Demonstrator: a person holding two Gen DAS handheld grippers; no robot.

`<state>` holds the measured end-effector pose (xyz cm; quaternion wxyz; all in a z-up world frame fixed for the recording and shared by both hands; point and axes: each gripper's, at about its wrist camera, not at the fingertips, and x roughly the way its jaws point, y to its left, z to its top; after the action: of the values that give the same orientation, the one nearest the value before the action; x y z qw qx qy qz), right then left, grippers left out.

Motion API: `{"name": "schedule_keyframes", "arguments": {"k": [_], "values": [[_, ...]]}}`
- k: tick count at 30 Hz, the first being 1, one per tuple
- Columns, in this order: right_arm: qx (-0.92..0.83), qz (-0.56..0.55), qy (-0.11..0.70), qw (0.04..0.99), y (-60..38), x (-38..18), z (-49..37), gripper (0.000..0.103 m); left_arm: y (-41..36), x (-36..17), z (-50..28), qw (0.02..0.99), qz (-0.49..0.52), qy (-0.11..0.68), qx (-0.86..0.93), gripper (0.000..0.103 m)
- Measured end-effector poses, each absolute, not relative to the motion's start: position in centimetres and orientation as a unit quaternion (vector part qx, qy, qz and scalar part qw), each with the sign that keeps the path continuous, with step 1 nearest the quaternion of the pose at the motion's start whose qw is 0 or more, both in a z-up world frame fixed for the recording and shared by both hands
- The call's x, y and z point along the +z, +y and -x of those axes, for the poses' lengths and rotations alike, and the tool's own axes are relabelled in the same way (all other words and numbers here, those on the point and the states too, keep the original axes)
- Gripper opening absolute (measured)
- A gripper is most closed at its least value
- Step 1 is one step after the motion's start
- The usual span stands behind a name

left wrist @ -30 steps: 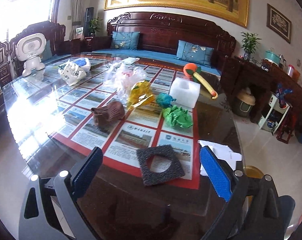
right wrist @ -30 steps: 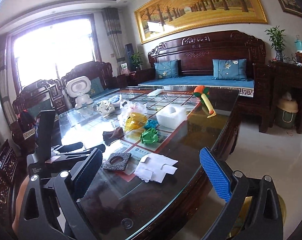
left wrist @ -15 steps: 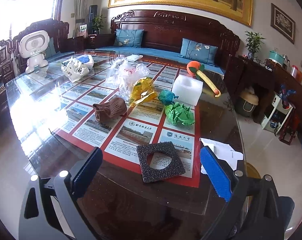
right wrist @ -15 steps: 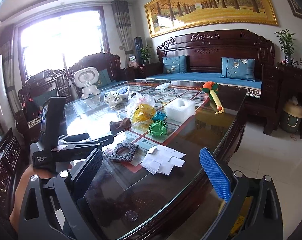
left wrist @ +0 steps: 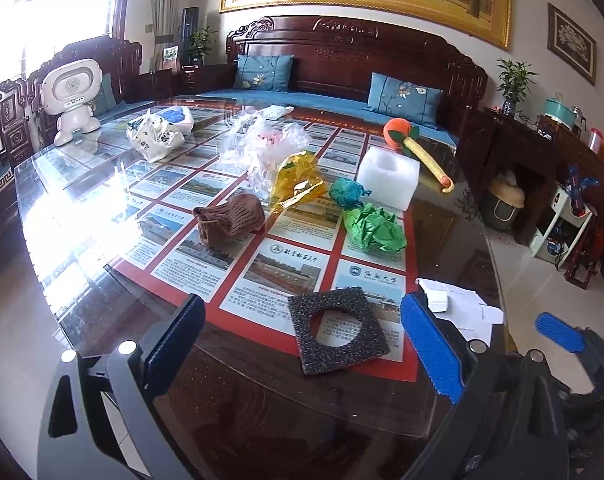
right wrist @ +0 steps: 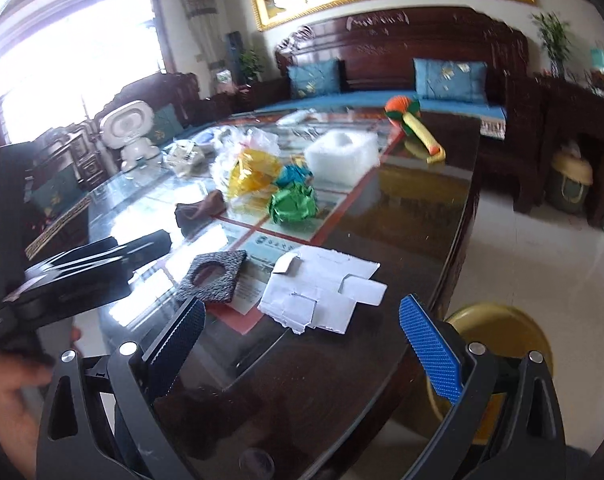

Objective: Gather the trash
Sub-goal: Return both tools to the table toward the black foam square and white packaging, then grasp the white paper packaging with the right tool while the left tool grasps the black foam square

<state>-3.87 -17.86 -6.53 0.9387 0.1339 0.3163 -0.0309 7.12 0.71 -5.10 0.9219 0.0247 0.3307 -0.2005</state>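
Trash lies on a glass-topped table (left wrist: 102,280). A black foam square with a round hole (left wrist: 337,334) lies nearest, between the fingers of my open, empty left gripper (left wrist: 302,344). Flattened white cardboard (right wrist: 321,294) lies just ahead of my open, empty right gripper (right wrist: 302,344); it also shows in the left wrist view (left wrist: 461,308). Farther back are a green paper ball (left wrist: 375,228), a teal ball (left wrist: 345,193), a yellow wrapper (left wrist: 298,182), a brown sock (left wrist: 230,220), clear plastic bags (left wrist: 262,140) and a white foam block (left wrist: 387,178).
A yellow bin (right wrist: 501,344) stands on the floor by the table's right edge. A white robot toy (left wrist: 74,96), a white bag (left wrist: 156,138) and an orange-and-yellow toy (left wrist: 417,148) sit on the table. A wooden sofa (left wrist: 341,64) stands behind.
Both grippers moved forward and lower toward the table. The right gripper swung toward the cardboard and now shows at the left view's right edge. Both stayed open.
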Motion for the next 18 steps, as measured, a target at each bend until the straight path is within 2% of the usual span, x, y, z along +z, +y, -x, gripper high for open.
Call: {"name": "schedule_keyframes", "arguments": {"k": [7,18], "values": [[-0.082,-0.144,0.332,0.929,-17.9,-8.0,0.1,0.095,1.7,-6.1,-8.9,0.919,-0.018,0.347,-0.186,0.098],[-0.097,-0.125,0.403,0.902,-18.4,-9.5,-3.0,0.094,1.3,-7.1,-10.4,0.912,-0.016,0.364,-0.189,0.098]]}}
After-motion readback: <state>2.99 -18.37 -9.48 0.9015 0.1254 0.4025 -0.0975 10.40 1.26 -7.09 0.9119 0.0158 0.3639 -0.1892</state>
